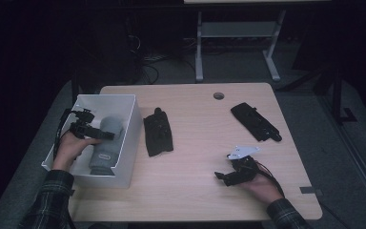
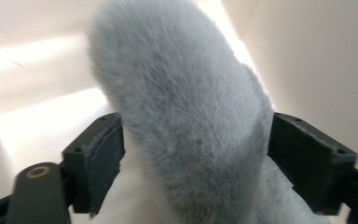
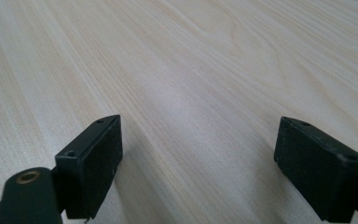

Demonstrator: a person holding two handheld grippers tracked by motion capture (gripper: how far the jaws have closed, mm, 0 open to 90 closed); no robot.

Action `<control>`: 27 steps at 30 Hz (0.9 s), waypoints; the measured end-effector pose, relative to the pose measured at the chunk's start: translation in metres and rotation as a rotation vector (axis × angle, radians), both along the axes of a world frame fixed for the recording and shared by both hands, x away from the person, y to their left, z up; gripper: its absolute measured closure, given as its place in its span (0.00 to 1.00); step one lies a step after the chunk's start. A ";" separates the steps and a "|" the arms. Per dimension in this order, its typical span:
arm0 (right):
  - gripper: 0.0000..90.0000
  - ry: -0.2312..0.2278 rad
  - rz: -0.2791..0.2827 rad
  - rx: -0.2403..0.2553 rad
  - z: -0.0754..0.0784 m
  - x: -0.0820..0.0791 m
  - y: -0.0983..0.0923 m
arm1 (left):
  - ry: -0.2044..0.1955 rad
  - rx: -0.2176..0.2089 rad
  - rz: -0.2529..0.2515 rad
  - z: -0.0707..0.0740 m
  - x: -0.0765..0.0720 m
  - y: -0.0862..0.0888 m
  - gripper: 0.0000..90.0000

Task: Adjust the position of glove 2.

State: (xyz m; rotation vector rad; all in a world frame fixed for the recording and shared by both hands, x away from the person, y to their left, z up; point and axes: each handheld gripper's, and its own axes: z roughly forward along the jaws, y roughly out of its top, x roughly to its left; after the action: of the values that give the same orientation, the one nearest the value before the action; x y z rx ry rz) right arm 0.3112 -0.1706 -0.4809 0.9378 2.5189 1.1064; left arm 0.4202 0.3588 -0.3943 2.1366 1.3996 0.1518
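grey slippers: 1 (image 1: 106, 143), in the box, fluffy
black slippers: 2, one (image 1: 158, 132) on the tabletop just right of the box, one (image 1: 256, 122) near the right edge
white boxes: 1 (image 1: 129, 125), at the tabletop's left edge
grippers: 2, left (image 1: 106, 135) over the box, right (image 1: 220, 177) near the front edge
hands: 2, one per gripper
tables: 1 (image 1: 195, 191)
holes in tabletop: 1 (image 1: 218, 96), near the back edge
white frames behind table: 1 (image 1: 238, 36)
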 end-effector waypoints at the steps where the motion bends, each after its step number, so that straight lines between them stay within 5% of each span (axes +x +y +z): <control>1: 0.17 0.001 -0.001 0.000 0.000 0.000 0.000 | -0.011 0.009 0.001 0.004 0.000 -0.001 0.19; 5: 0.17 0.000 0.000 0.000 0.000 0.000 0.000 | -0.056 0.043 0.010 0.020 -0.002 -0.006 0.16; 13: 0.17 0.001 -0.002 0.000 0.000 0.000 0.000 | -0.171 -0.022 -0.070 0.069 -0.008 -0.046 0.16; 23: 0.17 -0.001 0.002 0.000 0.000 0.000 0.000 | -0.231 -0.087 -0.166 0.087 -0.015 -0.111 0.16; 27: 0.25 -0.006 0.002 0.007 0.000 0.000 -0.001 | -0.241 -0.093 -0.191 0.088 -0.021 -0.134 0.16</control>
State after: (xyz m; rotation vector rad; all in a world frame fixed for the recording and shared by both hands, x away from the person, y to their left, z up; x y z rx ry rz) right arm 0.3109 -0.1721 -0.4807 0.9326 2.5133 1.1181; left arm 0.3988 0.2247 -0.3060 2.0834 1.0411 0.2553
